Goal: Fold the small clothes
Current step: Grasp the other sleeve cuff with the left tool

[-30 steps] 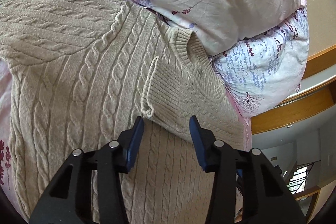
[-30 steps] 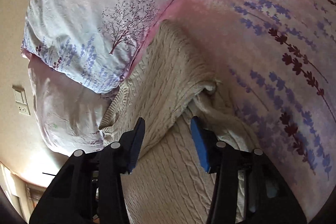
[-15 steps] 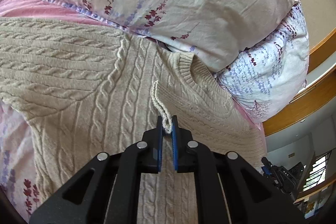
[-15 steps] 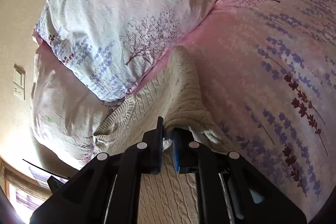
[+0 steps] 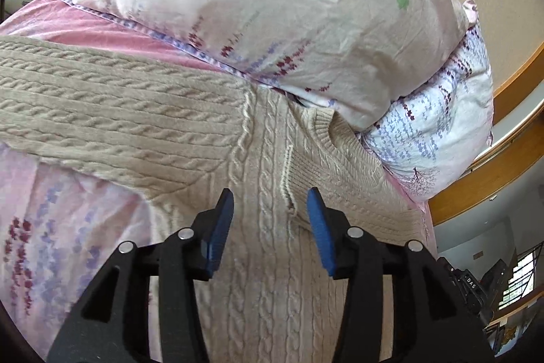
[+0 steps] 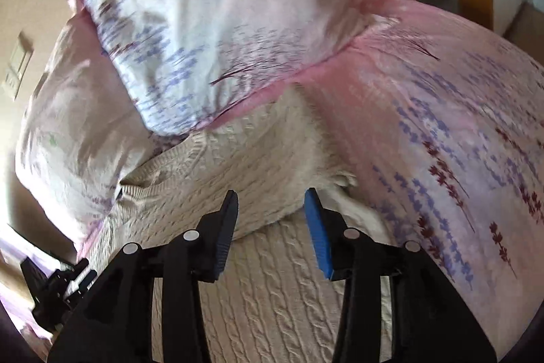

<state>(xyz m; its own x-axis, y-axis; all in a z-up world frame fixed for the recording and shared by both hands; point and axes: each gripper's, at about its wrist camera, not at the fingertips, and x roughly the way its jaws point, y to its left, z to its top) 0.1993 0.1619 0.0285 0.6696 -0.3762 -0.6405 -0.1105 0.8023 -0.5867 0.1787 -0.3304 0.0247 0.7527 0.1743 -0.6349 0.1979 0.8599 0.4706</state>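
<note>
Beige cable-knit sweater (image 5: pixel 142 121) lies flat on the pink floral bedsheet (image 5: pixel 57 227), neckline at the far end against the pillows. One sleeve extends out to the left, unfolded. Right sleeve is folded in across the chest; its ribbed cuff edge (image 5: pixel 287 179) lies near centre.

Left gripper (image 5: pixel 270 220): jaws wide apart, holding nothing, blue pads either side of the cuff edge, above the knit.

Large white floral pillow (image 5: pixel 272 5) at far centre; a second, lavender-print pillow (image 5: pixel 438 138) to its right, touching the collar.

Right gripper (image 6: pixel 271 223): jaws wide apart, holding nothing, over the folded sleeve's edge (image 6: pixel 272 193). Right wrist view is motion-blurred.
</note>
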